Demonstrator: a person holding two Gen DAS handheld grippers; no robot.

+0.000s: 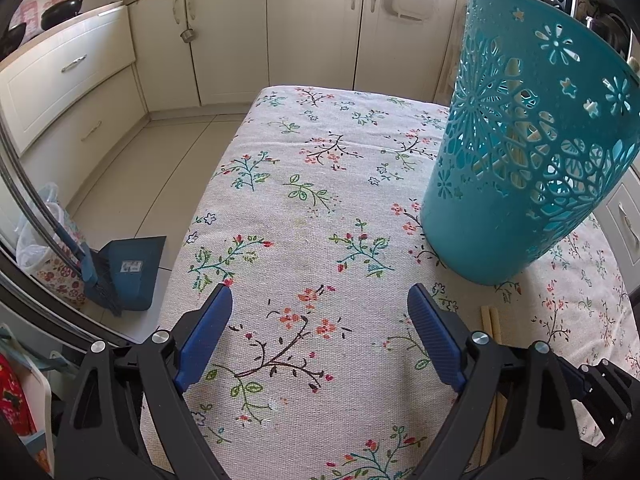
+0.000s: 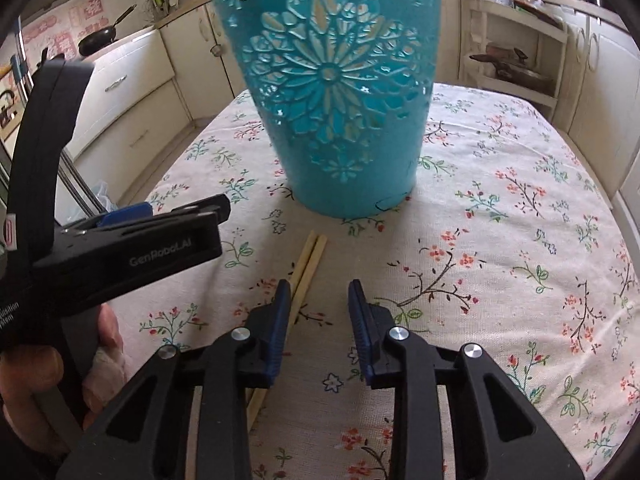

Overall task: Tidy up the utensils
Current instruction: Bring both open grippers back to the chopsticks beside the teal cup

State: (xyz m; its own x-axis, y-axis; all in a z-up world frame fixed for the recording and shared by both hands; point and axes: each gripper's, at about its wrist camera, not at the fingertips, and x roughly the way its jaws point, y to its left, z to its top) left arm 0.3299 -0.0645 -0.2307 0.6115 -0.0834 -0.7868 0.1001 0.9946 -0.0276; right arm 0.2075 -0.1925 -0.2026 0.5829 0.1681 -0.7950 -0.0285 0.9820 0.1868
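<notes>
A pair of wooden chopsticks (image 2: 307, 264) lies flat on the flowered tablecloth (image 2: 500, 240), just in front of the teal basket (image 2: 340, 92), side by side and touching. The right gripper (image 2: 319, 292) hovers above their near half with its jaws partly apart and empty; the sticks pass under the left-hand jaw, not between the two. The left gripper (image 1: 320, 300), to the left of the basket, stands wide apart over bare cloth, holding nothing. The sticks look light, stiff, thin and smooth, likely to roll or scissor apart, so a grip across both near mid-length seems safest. Their near ends are hidden beneath the gripper, and pale shapes inside the basket are hard to identify.
</notes>
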